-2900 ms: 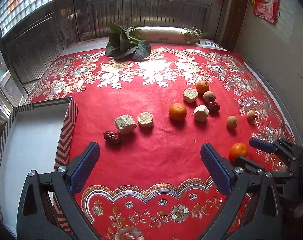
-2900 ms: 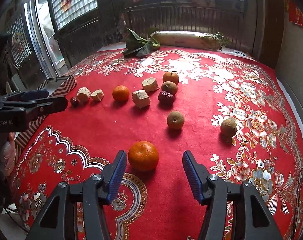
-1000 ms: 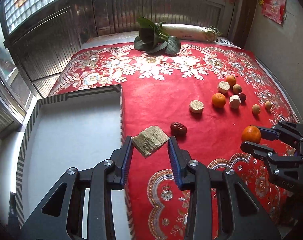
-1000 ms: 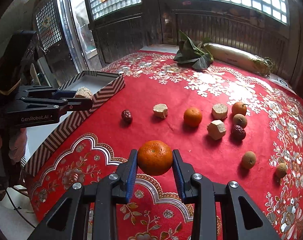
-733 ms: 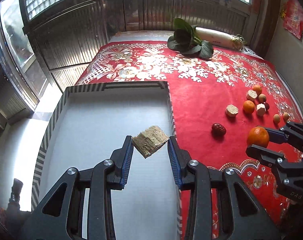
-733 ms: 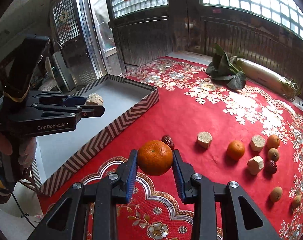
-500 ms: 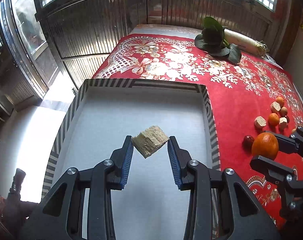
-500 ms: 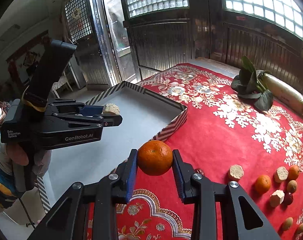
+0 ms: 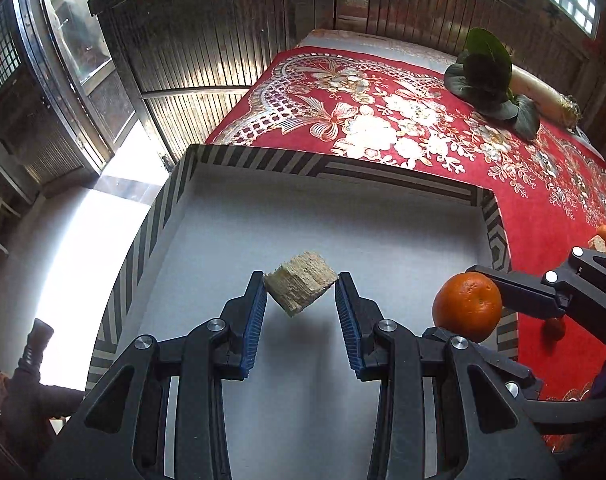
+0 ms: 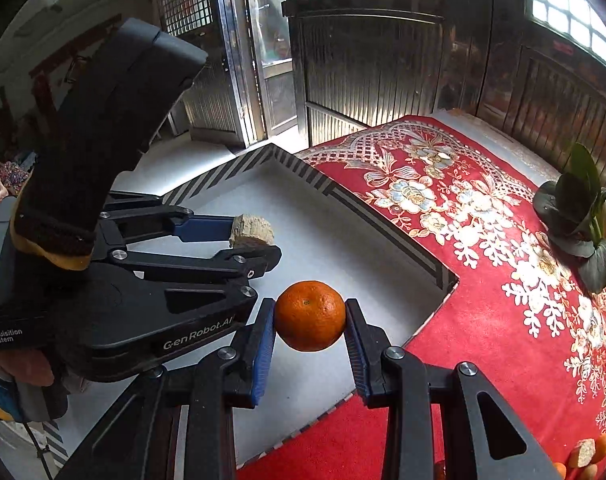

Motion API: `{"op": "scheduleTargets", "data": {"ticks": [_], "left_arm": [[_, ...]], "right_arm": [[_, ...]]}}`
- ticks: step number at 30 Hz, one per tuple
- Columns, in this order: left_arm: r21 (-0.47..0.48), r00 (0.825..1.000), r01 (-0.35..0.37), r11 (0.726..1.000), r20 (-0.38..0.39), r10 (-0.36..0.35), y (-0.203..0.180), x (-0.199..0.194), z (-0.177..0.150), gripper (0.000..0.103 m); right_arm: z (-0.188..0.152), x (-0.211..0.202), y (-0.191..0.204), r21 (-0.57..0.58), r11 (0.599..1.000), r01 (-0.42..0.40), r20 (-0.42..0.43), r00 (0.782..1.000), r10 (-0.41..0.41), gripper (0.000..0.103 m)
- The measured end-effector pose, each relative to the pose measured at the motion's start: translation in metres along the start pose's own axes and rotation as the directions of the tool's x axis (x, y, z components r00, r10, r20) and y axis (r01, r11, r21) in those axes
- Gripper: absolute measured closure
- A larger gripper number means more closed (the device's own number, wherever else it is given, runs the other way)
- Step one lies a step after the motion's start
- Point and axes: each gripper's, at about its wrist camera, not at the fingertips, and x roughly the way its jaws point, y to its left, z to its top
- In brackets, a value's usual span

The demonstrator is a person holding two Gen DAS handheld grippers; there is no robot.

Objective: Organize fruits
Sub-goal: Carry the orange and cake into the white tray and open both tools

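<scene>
My left gripper [image 9: 301, 294] is shut on a tan fibrous chunk [image 9: 300, 288] and holds it in the air above the white floor of a striped-rim box [image 9: 327, 168]. My right gripper [image 10: 309, 322] is shut on an orange mandarin [image 10: 309, 316], hanging over the box's near right side. In the left wrist view the mandarin [image 9: 467, 306] and the right gripper [image 9: 479, 312] show at the right, beside the box's edge. The right wrist view shows the left gripper [image 10: 259, 236] with the chunk [image 10: 251, 230] further into the box [image 10: 383, 236].
A red flowered cloth [image 9: 423, 120] covers the table beyond the box. Dark green leaves [image 9: 487, 80] and a long white radish [image 9: 543, 96] lie at its far end. More small fruits and chunks [image 10: 583, 450] sit at the cloth's far right. Metal doors stand behind.
Both grippers have swung left from over the red cloth to over the box, each still holding its piece. The right gripper has closed in beside the left one.
</scene>
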Motion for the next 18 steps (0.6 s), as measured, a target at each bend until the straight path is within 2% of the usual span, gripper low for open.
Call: {"op": "scheduleTargets", "data": {"ticks": [4, 8, 10, 12, 14, 18], "left_arm": [[-0.03, 0.999, 0.0, 1.0, -0.039, -0.001, 0.006, 0.01, 0.0, 0.069], [-0.027, 0.999, 0.0, 1.0, -0.04, -0.001, 0.007, 0.012, 0.0, 0.067], [-0.021, 0.999, -0.008, 1.0, -0.039, 0.007, 0.006, 0.012, 0.0, 0.062], [-0.03, 0.999, 0.005, 1.0, -0.045, -0.006, 0.007, 0.013, 0.0, 0.044], [-0.037, 0.999, 0.007, 0.999, -0.037, -0.008, 0.008, 0.01, 0.0, 0.043], [-0.031, 0.999, -0.036, 0.999, 0.023, 0.037, 0.006, -0.009, -0.002, 0.043]], "right_arm": [[0.001, 0.015, 0.002, -0.017, 1.0, -0.009, -0.033, 0.999, 0.009, 0.07], [-0.001, 0.024, 0.004, -0.025, 0.999, -0.022, -0.05, 0.999, 0.021, 0.07], [-0.002, 0.025, 0.007, -0.032, 0.999, -0.03, -0.044, 0.999, 0.029, 0.061], [-0.001, 0.023, 0.008, -0.026, 0.999, -0.031, -0.046, 0.998, 0.03, 0.059], [-0.001, 0.018, 0.009, -0.02, 0.999, -0.031, -0.041, 0.999, 0.031, 0.058], [-0.005, -0.002, 0.006, 0.011, 1.0, -0.028, -0.004, 1.0, 0.028, 0.058]]}}
